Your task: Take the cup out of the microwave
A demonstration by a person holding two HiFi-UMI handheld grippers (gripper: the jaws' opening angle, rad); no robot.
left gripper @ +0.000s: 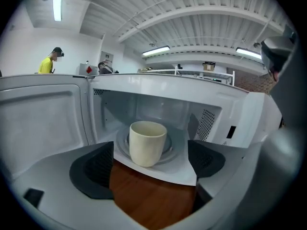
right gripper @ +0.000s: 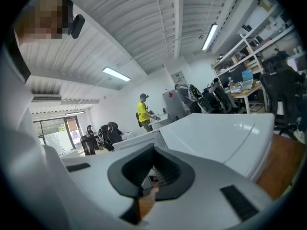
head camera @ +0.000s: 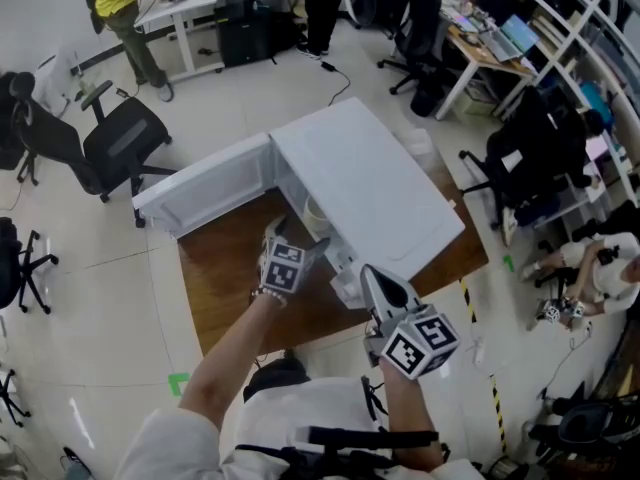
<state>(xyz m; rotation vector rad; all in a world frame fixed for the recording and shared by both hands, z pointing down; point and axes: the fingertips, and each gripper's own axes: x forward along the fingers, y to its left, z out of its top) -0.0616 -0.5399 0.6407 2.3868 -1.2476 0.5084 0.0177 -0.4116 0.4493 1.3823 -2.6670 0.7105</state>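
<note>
A cream cup [left gripper: 147, 143] stands upright on the turntable inside the white microwave [head camera: 370, 183], whose door [head camera: 205, 183] swings wide to the left. In the head view only the cup's rim [head camera: 316, 215] shows in the opening. My left gripper [left gripper: 151, 164] is open just in front of the cavity, the cup centred beyond its dark pads [left gripper: 93, 169] and apart from them. From the head view the left gripper [head camera: 298, 236] hovers over the wooden table [head camera: 230, 268]. My right gripper [head camera: 366, 274] is shut and empty by the microwave's front right corner; its own view shows the gripper [right gripper: 152, 176] aimed across the microwave's top [right gripper: 216, 133].
The open door [left gripper: 43, 114] flanks the left gripper's left side. Office chairs [head camera: 120, 143] stand on the floor to the left, desks and shelves [head camera: 520, 38] at the back right. People stand at the rear and one person [head camera: 600, 268] sits at the right.
</note>
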